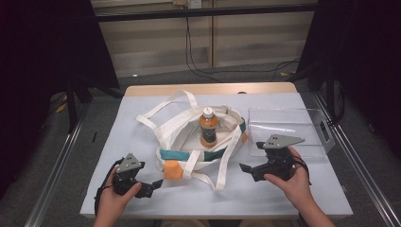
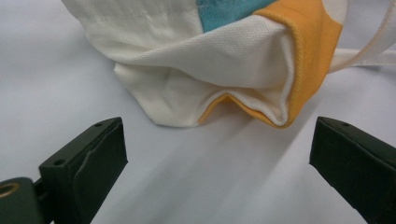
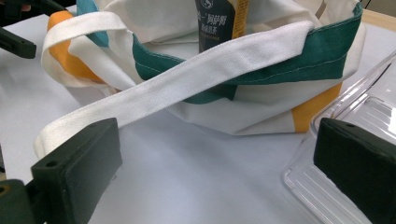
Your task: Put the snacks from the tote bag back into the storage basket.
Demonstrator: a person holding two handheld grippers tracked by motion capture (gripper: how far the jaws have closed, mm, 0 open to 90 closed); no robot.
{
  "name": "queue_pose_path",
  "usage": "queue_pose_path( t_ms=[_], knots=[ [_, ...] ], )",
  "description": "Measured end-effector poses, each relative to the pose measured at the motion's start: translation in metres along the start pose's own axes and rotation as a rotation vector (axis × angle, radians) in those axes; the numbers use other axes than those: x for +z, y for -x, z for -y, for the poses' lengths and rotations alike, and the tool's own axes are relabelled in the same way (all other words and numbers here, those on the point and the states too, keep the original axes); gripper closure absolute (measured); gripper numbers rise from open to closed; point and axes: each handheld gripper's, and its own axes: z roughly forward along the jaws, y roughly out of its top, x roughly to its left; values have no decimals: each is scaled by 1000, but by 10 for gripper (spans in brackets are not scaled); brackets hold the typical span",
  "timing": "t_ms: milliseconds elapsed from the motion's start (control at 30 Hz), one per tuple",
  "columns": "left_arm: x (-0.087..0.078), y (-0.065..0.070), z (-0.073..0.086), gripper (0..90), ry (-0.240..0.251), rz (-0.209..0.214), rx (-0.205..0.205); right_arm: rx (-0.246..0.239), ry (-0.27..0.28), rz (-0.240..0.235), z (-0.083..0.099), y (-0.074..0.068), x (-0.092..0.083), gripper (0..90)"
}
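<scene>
**Tote bag and bottle: both grippers at the near rim, nothing gripped**

Item 1, canvas tote bag (image 1: 198, 142): we find it slumped open at the centre of the table (image 1: 142, 198), white with teal and orange panels. Its straps sprawl toward 11 and 5 o'clock, and its mouth faces upward.

Item 2, drink bottle (image 1: 208, 127): it stands upright inside the bag. Its long axis is vertical, with the white cap on top and the dark label below the orange shoulder.

Item 3, clear plastic tray (image 1: 307, 137): it sits just beside the bag at 3 o'clock and is empty.

Item 4, left gripper (image 1: 151, 185): at the bag's 7 o'clock, jaws spread, pointing at the orange corner (image 2: 299, 56) and close to it without contact.

Item 5, right gripper (image 1: 246, 168): at the bag's 4 o'clock, jaws spread, holding nothing, aimed at a white strap (image 3: 187, 84).

Progress, as we judge it: the bottle sits in the bag. Handling of the bag has not begun, since neither fabric nor strap is yet pinched.
</scene>
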Motion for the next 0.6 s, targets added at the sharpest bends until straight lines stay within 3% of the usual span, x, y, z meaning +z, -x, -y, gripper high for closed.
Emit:
queue_pose_path(
  t_ms=[300, 600],
  knots=[
    [0, 1, -1, 37, -2, 1, 1, 24, 1, 15, -7, 1, 4, 14],
    [0, 2, 0, 37, -5, 3, 4, 30, -18, 26, -32, -7, 21, 26]
  ],
)
